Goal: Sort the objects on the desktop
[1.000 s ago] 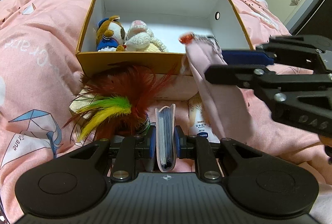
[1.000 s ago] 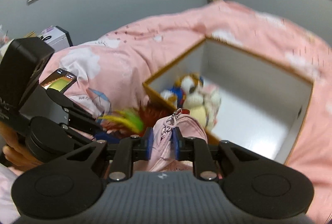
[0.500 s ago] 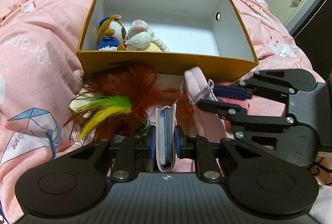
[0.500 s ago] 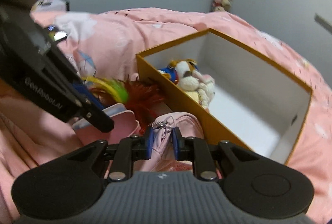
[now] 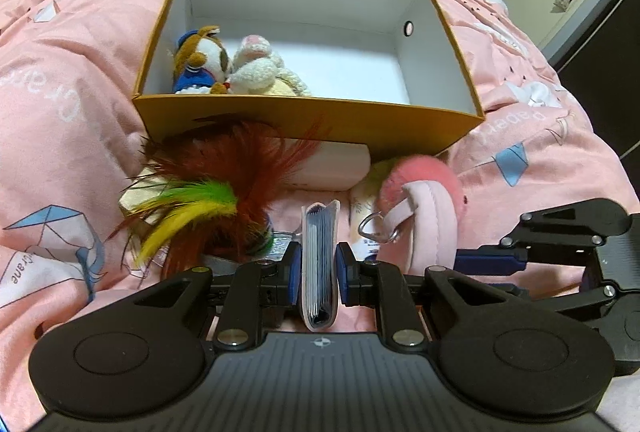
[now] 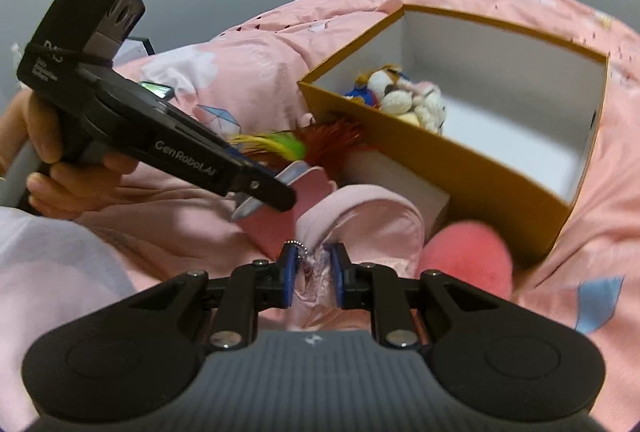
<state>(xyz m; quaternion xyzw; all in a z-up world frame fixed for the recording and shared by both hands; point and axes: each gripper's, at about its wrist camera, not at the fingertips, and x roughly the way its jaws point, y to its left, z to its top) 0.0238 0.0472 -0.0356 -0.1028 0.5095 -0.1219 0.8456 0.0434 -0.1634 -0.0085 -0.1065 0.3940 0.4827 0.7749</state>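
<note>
— Between my left gripper's [image 5: 318, 274] jaws: a pink card holder [image 5: 319, 264], its blue sleeves edge-up, pinched at the spine so I judge it won't fan open.

— And your right?

— Clamped on the pink zip pouch [image 6: 360, 228], low over the bedspread [image 5: 60, 80], near side of the orange box [image 5: 312, 120]. I'd guess both go in there beside the plush dog [image 5: 200, 58] and the cream knitted toy [image 5: 256, 66].

— What differs between the views?

— The left wrist view shows the pouch's metal clip [image 5: 374, 226] and the right gripper [image 6: 312, 274] from the side. Only the right wrist view shows the hand [image 6: 56, 160] holding the left tool.

— Clutter?

— A feather toy [image 5: 216, 192] against the box's near wall.
</note>
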